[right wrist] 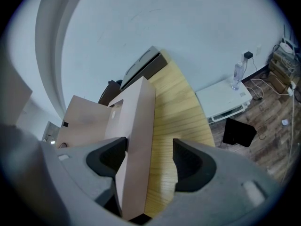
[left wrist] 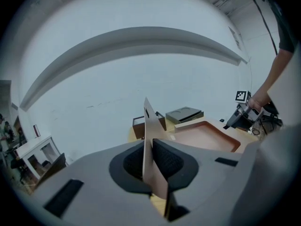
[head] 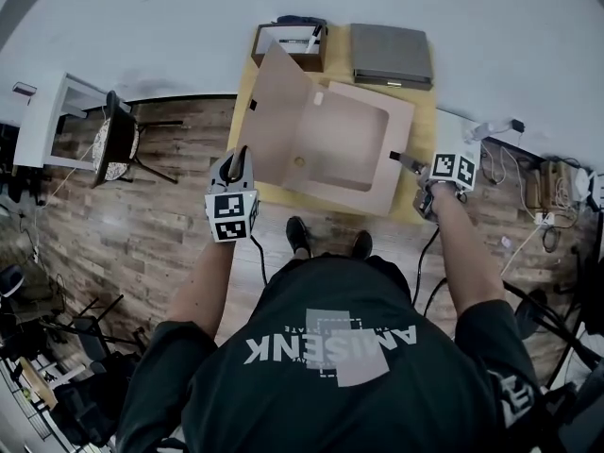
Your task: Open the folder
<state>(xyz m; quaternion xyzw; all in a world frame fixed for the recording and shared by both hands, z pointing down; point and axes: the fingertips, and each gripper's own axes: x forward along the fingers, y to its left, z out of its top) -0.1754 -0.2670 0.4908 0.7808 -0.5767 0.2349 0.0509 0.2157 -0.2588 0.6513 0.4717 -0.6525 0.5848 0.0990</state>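
On table (head: 426, 128): left gripper (head: 242, 159) pinches raised folder lid (head: 283, 111) edge; right gripper (head: 404, 161) jaws apart, straddling folder base (head: 344, 149) rim; bare wood strip alongside.

Left tool (head: 242, 155) holds the folder (head: 351, 151) flap raised.

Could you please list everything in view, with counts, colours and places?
Table: one, light wood, against the wall.
Folder: one, tan, open on the table, lid raised.
Box: one, brown, behind the folder.
Flat case: one, grey, table's back right.
Shelf unit: one, white, floor, far left.
Chair: one, black, beside the shelf unit.
Left gripper: one, grey, shut on the lid.
Right gripper: one, grey, open around the folder's right wall.
Shoes: two, black, floor by the table.
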